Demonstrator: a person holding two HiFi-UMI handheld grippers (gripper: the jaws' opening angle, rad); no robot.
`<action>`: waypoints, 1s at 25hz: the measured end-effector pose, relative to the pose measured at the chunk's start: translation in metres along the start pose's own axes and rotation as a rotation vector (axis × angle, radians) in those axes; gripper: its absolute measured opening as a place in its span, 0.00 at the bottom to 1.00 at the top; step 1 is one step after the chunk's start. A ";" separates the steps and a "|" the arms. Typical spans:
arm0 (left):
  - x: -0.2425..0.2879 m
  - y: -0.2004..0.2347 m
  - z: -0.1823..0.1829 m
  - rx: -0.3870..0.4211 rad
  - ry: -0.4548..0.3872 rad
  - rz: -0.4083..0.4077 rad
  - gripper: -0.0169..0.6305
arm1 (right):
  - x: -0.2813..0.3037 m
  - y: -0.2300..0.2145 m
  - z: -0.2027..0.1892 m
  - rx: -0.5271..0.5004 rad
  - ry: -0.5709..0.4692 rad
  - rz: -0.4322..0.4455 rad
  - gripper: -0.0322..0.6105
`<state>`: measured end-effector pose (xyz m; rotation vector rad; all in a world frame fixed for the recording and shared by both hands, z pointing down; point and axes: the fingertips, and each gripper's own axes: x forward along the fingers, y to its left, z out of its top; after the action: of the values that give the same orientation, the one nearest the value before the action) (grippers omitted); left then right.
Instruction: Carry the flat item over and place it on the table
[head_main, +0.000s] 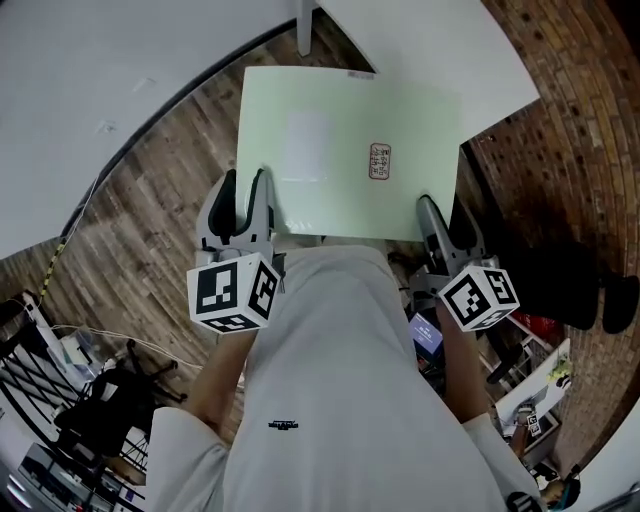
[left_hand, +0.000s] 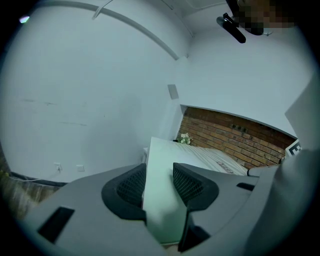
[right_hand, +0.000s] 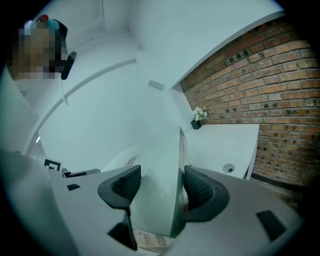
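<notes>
Head view is showing left tongs (head_main: 246, 190) and right tongs (head_main: 432, 208) clamping the board (head_main: 350, 150) by its near edge only, risking it sagging and slipping free.

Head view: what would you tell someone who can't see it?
A person holds a pale green board, gripped at its near edge by the left tool and right tool, over a wooden floor. A white table lies ahead.
</notes>
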<state>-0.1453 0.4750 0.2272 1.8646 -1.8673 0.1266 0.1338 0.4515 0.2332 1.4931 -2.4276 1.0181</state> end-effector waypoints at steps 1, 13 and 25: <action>0.005 0.005 0.004 -0.002 0.000 -0.001 0.30 | 0.007 0.003 0.002 -0.001 -0.002 -0.001 0.49; 0.120 0.033 0.064 0.029 -0.008 0.024 0.29 | 0.125 -0.009 0.061 0.028 -0.024 0.025 0.49; 0.307 0.018 0.156 0.078 0.008 0.064 0.27 | 0.279 -0.071 0.181 0.081 -0.011 0.046 0.49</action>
<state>-0.1878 0.1329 0.2193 1.8529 -1.9424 0.2309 0.0937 0.1142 0.2464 1.4765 -2.4673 1.1339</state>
